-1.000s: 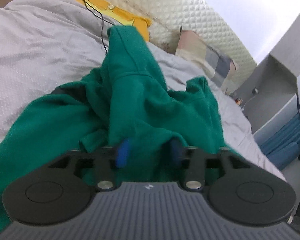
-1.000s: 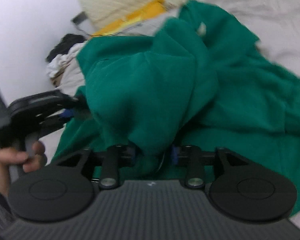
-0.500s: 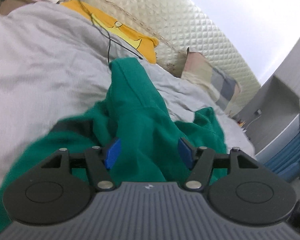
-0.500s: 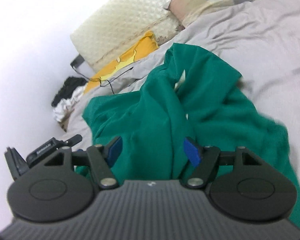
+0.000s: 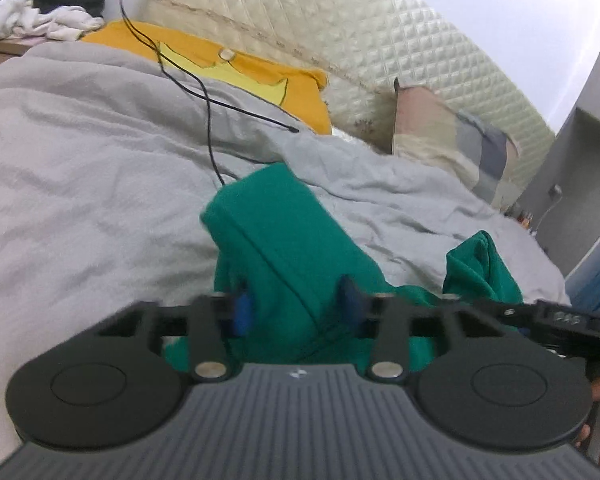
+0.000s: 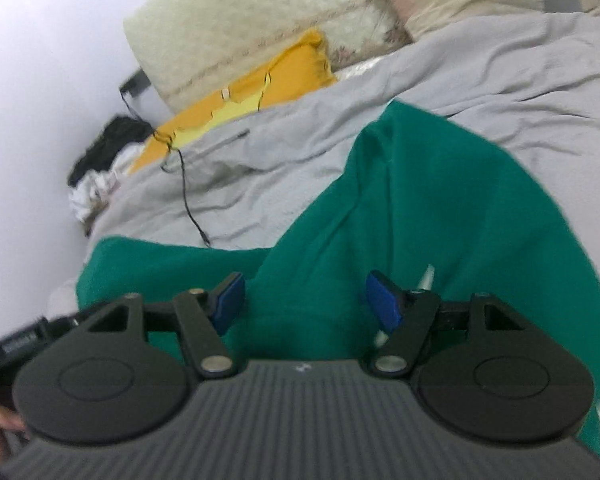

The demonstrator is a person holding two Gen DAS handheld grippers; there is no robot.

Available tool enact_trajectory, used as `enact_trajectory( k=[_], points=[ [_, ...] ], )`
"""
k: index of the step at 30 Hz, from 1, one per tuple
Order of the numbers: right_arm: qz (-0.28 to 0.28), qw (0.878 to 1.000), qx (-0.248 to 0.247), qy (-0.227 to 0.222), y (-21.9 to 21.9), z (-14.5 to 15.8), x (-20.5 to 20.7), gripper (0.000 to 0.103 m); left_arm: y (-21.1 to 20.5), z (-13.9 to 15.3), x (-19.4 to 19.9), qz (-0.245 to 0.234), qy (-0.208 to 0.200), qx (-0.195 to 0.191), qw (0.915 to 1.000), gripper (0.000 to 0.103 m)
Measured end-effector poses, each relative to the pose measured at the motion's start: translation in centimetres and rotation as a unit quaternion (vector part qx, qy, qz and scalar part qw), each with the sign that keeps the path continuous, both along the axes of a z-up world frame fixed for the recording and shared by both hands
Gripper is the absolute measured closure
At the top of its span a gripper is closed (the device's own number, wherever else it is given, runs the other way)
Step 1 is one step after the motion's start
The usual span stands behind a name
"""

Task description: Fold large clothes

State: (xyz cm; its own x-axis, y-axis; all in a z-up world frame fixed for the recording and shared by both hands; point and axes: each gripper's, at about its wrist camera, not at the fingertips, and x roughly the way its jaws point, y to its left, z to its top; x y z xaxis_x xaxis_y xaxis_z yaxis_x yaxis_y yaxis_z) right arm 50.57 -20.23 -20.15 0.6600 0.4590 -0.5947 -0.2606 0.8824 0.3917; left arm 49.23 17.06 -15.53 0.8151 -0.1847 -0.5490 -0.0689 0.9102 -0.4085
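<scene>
A green garment [image 5: 284, 240] lies bunched on a grey bed cover [image 5: 80, 168], at the near side of the bed. In the left wrist view one long part of it runs away from the camera toward the pillows, ending in a squared-off tip near a black cable [image 5: 208, 120]. A second peak of green cloth rises at the right. In the right wrist view the garment [image 6: 440, 208] spreads wide across the near and right part of the cover [image 6: 520, 92], with another stretch of it reaching to the left.

The left gripper [image 5: 296, 308] has a fold of the green cloth between its blue pads [image 5: 242, 312]. Its jaws are closing, and the cloth fills the gap from pad to pad, so it is grasping the garment. The right gripper [image 6: 306, 300] also has green cloth between its pads [image 6: 382, 300], and its jaws are closing too, but the pads stand apart from the cloth at the sides, so it is not yet clamped. A small white tag or cord shows just right of its right pad.

Farther off, a yellow pillow [image 5: 236, 64] lies at the head of the bed with the cable running over it. A patchwork pillow [image 5: 452, 136] sits to its right. Behind both stands a quilted cream headboard [image 5: 340, 28]. A heap of black and white clothes [image 5: 44, 4] lies at the far left corner.
</scene>
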Motion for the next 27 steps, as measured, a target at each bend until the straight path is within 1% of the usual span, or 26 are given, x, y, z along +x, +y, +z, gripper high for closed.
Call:
enact_trajectory(
  k=[1,2,3,4,5,6,7,9,11,13,15,18,21,24,27],
  points=[
    [0.0,1.0,-0.015,-0.002,0.3,0.0,0.3,0.064,0.2,0.3,0.7,-0.005,0.004,-0.006,1.0,0.081],
    [-0.004,1.0,-0.03,-0.005,0.4,0.2,0.6,0.071,0.5,0.7,1.6,-0.006,0.003,-0.016,0.9998,0.084],
    [-0.013,0.999,-0.029,-0.014,0.1,0.7,0.7,0.077,1.0,1.3,2.4,-0.003,-0.002,-0.029,0.9996,0.088],
    [-0.019,0.999,-0.013,-0.028,-0.4,1.4,0.6,0.082,1.5,2.0,3.0,0.001,-0.01,-0.041,0.9991,0.089],
    [-0.031,0.998,0.011,-0.05,-1.4,2.4,0.5,0.083,2.1,2.7,3.8,0.008,-0.019,-0.051,0.9985,0.089],
    [-0.04,0.996,0.031,-0.069,-2.2,3.2,0.6,0.087,2.6,3.3,4.4,0.012,-0.028,-0.06,0.9977,0.091],
    [-0.051,0.994,0.048,-0.088,-3.0,3.9,0.6,0.089,2.9,4.0,5.3,0.017,-0.038,-0.069,0.9968,0.092],
    [-0.069,0.99,0.057,-0.112,-4.0,5.1,1.3,0.092,3.0,4.8,7.1,0.026,-0.046,-0.075,0.9957,0.093],
    [-0.089,0.988,0.048,-0.118,-4.4,5.4,2.6,0.093,2.4,5.2,9.1,0.037,-0.05,-0.072,0.9955,0.093],
    [-0.103,0.986,0.036,-0.125,-4.5,4.9,4.1,0.094,1.6,5.2,11.5,0.044,-0.052,-0.05,0.9965,0.093],
    [-0.11,0.985,0.021,-0.132,-4.5,4.1,5.6,0.095,0.6,4.3,13.9,0.049,-0.053,-0.019,0.9972,0.093],
    [-0.118,0.985,0.0,-0.128,-4.5,2.4,8.4,0.095,-0.3,1.8,17.0,0.052,-0.04,0.005,0.9978,0.093],
    [-0.124,0.986,-0.018,-0.112,-4.1,0.2,11.4,0.095,-0.5,-1.0,20.0,0.047,-0.022,0.022,0.9984,0.093],
    [-0.12,0.987,-0.041,-0.099,-3.6,-2.4,13.7,0.095,-0.1,-3.9,22.2,0.045,0.004,0.032,0.9985,0.093],
    [-0.119,0.988,-0.056,-0.082,-3.2,-4.4,15.0,0.095,0.2,-6.2,24.3,0.029,0.035,0.045,0.9979,0.092]
  ],
)
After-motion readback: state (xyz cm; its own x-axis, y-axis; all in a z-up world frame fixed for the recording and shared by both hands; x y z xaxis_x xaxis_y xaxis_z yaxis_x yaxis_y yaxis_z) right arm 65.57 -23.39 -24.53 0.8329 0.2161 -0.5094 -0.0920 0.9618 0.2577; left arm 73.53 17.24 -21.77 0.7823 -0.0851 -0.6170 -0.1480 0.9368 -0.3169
